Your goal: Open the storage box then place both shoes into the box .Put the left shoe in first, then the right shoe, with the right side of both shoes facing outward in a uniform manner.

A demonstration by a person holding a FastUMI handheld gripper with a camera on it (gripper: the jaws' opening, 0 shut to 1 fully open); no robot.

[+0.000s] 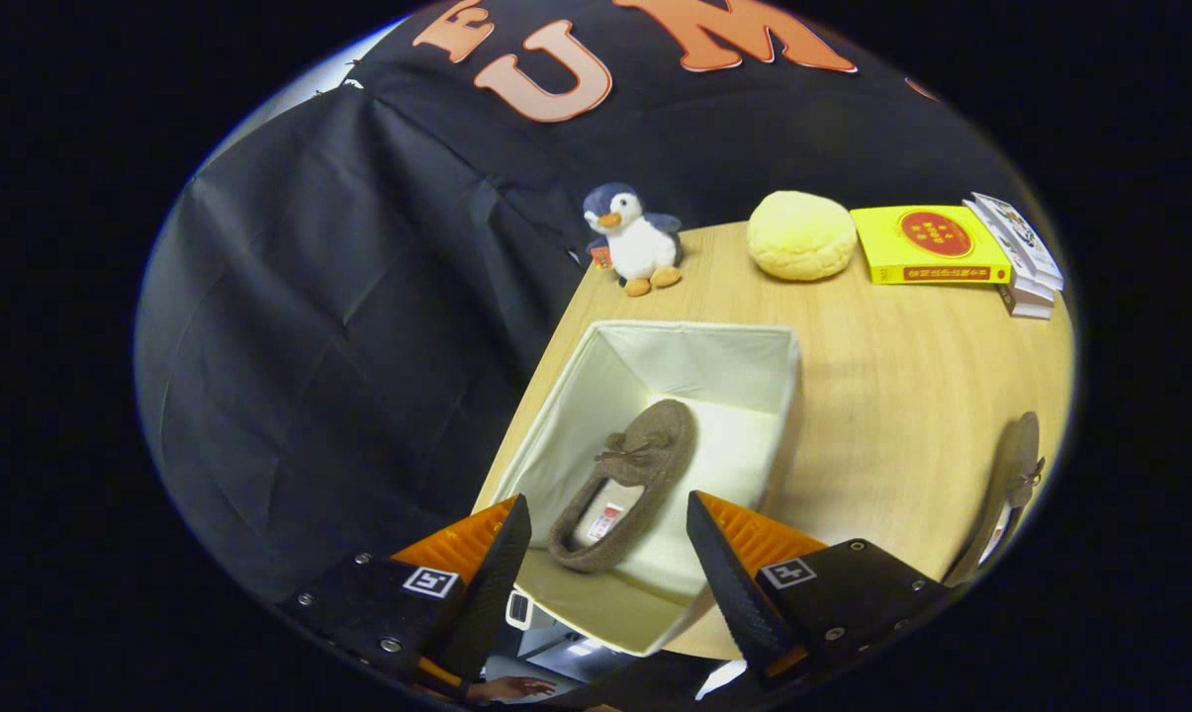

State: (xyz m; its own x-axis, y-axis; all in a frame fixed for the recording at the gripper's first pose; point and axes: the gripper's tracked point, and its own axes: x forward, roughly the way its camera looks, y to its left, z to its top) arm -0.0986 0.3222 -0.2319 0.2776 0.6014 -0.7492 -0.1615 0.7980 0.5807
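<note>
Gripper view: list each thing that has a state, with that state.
storage box: open, one shoe inside.
brown shoe in the box: lying on the box floor, between the fingers.
second shoe: on the table, outside the box.
gripper: open, holding nothing.

fuzzy slipper, fabric-lined box

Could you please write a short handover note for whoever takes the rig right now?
Hand-held gripper: open, holding nothing, fingers spread above the near end of the storage box.
Box: open, standing on the wooden table.
One brown shoe: lying flat inside the box, just ahead of the fingers.
Second shoe: on the table, off to the right of the box.
Done: box opened, first shoe in.
Left: pick up the second shoe and put it in the box, facing the same way.
</note>
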